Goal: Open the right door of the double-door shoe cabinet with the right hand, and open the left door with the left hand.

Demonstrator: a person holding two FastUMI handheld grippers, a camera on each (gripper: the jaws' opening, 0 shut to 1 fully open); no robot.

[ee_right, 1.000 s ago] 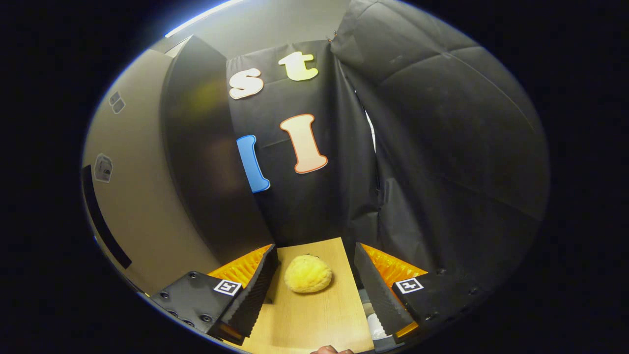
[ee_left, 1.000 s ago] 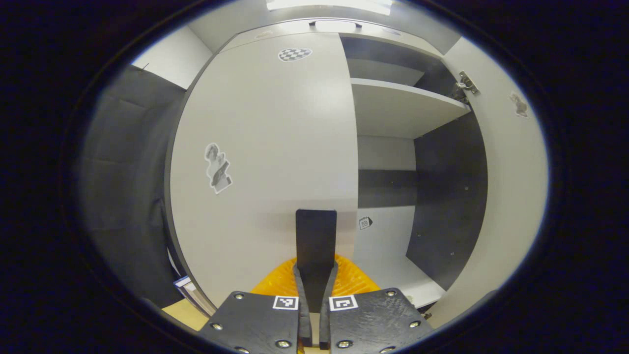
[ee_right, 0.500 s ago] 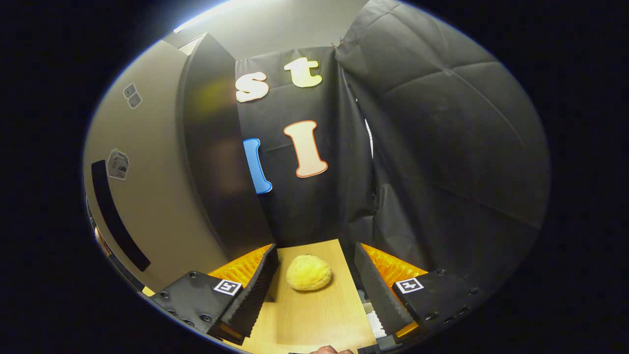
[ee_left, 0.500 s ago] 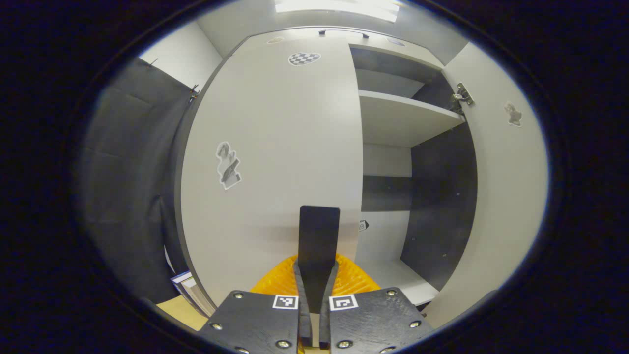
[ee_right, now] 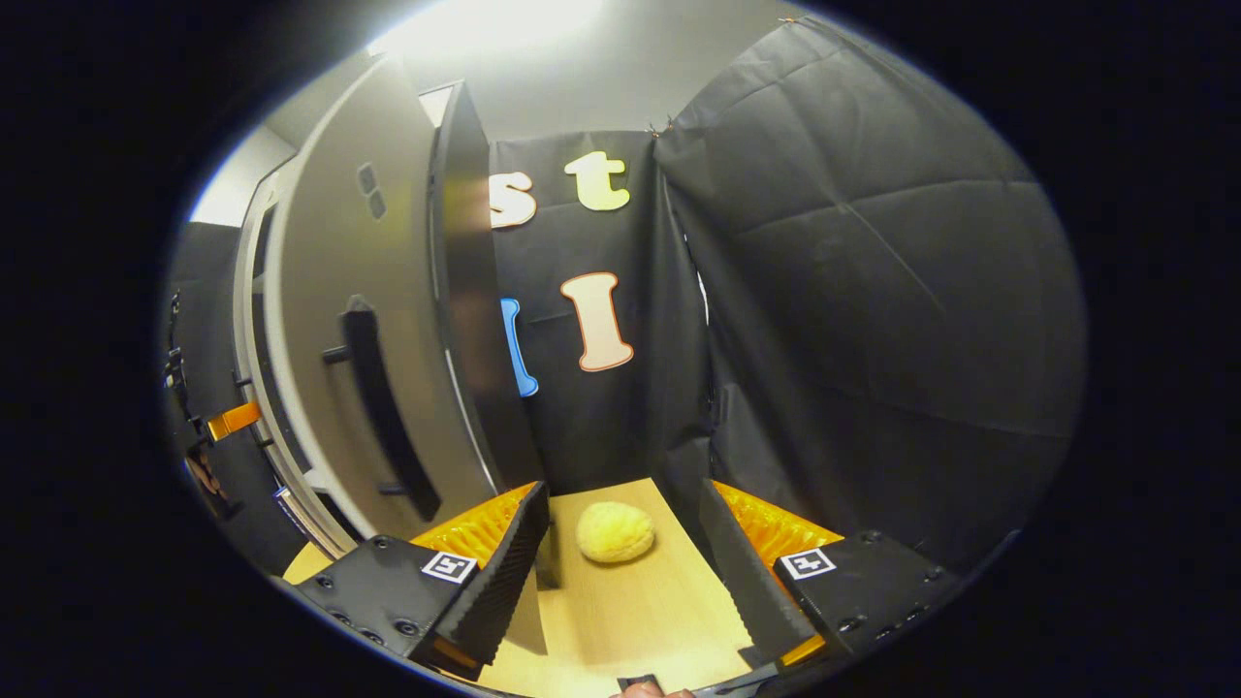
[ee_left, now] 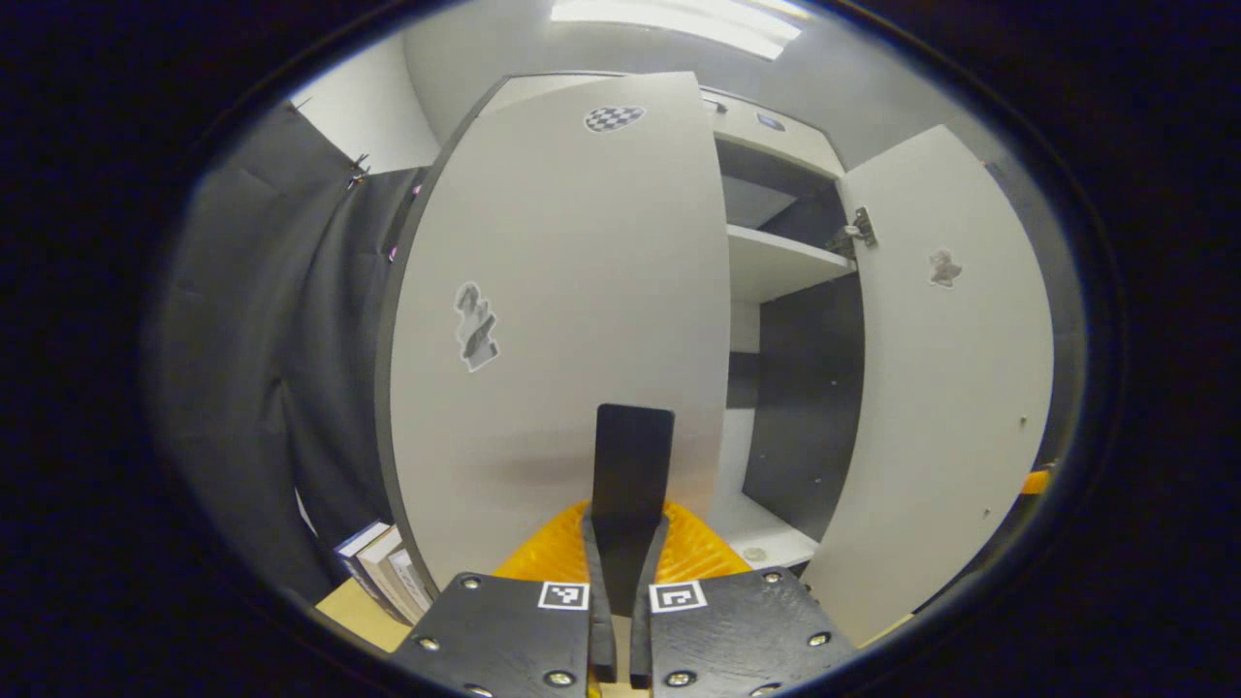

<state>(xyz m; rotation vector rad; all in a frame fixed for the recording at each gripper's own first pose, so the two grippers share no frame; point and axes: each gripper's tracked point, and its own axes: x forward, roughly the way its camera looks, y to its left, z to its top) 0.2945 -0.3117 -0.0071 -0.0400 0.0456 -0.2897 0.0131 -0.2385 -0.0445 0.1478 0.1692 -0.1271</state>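
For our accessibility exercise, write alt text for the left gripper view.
The left tool is shut on the black handle of the cabinet's left door, swung partly open. Beyond it are a white shelf, the open right door, and books at lower left.

Black cloth walls (ee_right: 873, 291), bright ceiling light (ee_left: 679, 15), pale wooden tabletop (ee_right: 630, 611), books (ee_left: 383, 572).
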